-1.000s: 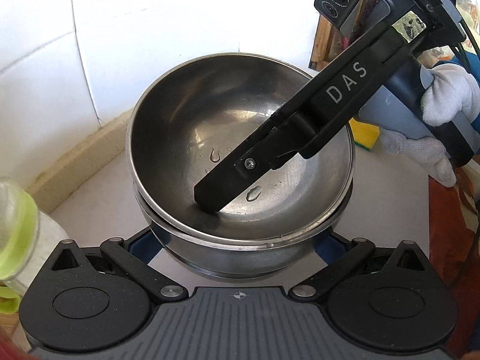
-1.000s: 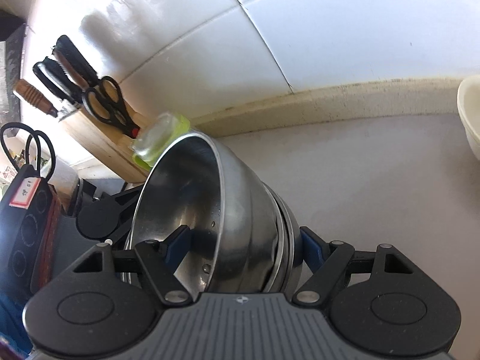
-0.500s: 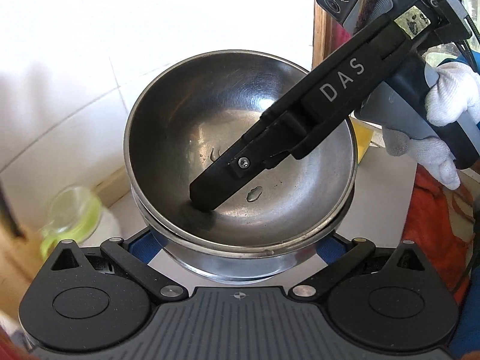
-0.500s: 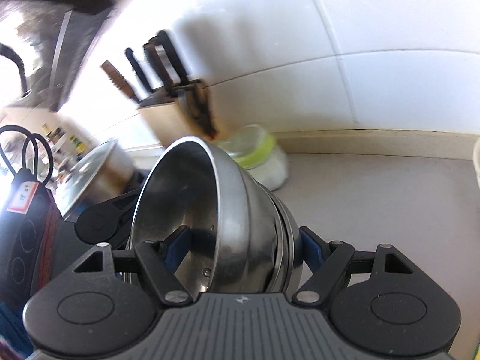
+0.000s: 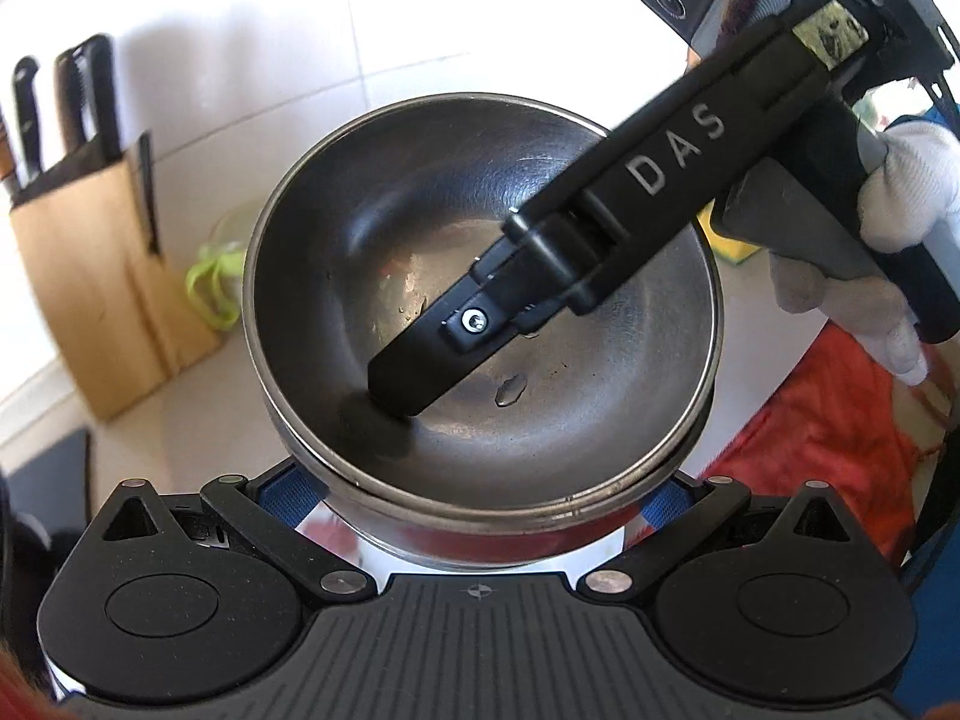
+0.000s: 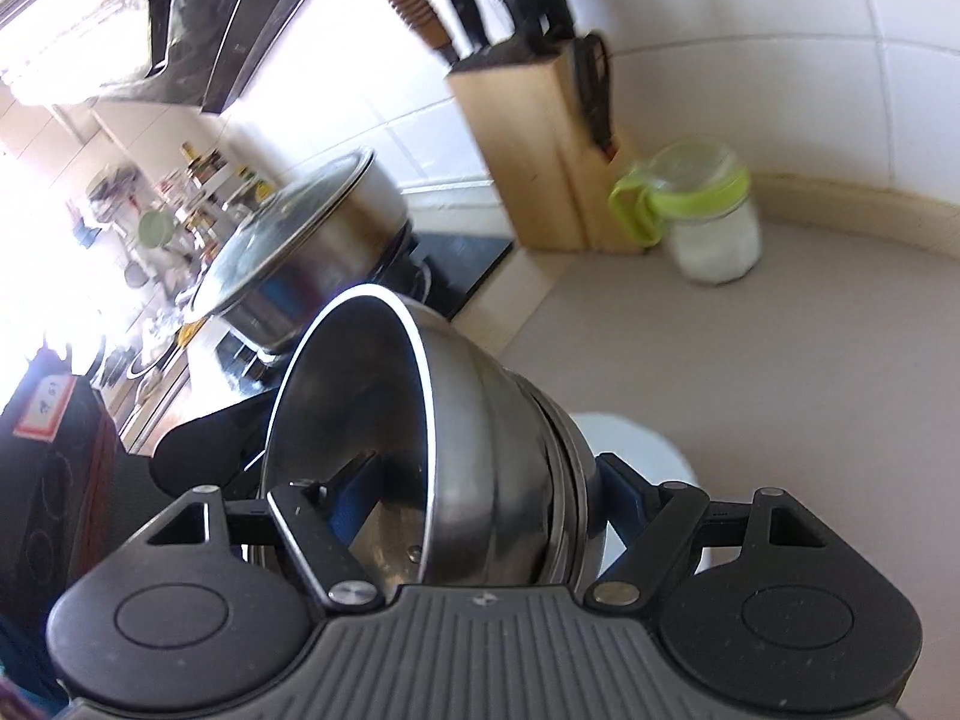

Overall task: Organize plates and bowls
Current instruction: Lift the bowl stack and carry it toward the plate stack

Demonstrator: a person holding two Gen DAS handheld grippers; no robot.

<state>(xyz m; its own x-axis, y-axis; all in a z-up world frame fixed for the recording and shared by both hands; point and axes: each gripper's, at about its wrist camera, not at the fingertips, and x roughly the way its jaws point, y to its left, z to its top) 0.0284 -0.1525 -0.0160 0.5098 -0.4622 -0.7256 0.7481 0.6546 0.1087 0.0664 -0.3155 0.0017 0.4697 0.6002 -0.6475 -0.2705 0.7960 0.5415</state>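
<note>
Where the left wrist view began at its left edge, a wooden knife block (image 5: pixel 90 276) stood against the white tiled wall, a green-lidded jar (image 5: pixel 217 276) partly hidden just beside it. Centre frame: stacked steel bowls (image 5: pixel 480 276), nested, open side toward the camera, water drops on the inner floor. Left gripper (image 5: pixel 480 516): blue-padded fingers spread to either side of the stack's lower bowl at bottom centre; whether the pads pressed the metal could not be told. Right gripper (image 5: pixel 600 264): entered from upper right, one black finger lying inside the top bowl with its tip on the bowl floor, held by a white-gloved hand (image 5: pixel 888 252) at the right edge. Red cloth (image 5: pixel 828 438) at lower right.

Right wrist view, left to right: a lidded steel pot (image 6: pixel 312 252) on the stove at centre left; the steel bowls (image 6: pixel 468 432) on edge at centre, one finger (image 6: pixel 354 480) inside the top bowl and the other outside behind the stack, clamped on the stack's wall; knife block (image 6: pixel 534 144) at upper centre; jar (image 6: pixel 708 216) to its right on the beige counter (image 6: pixel 810 360). A white rounded object (image 6: pixel 642 450), unidentifiable, lay behind the bowls.
</note>
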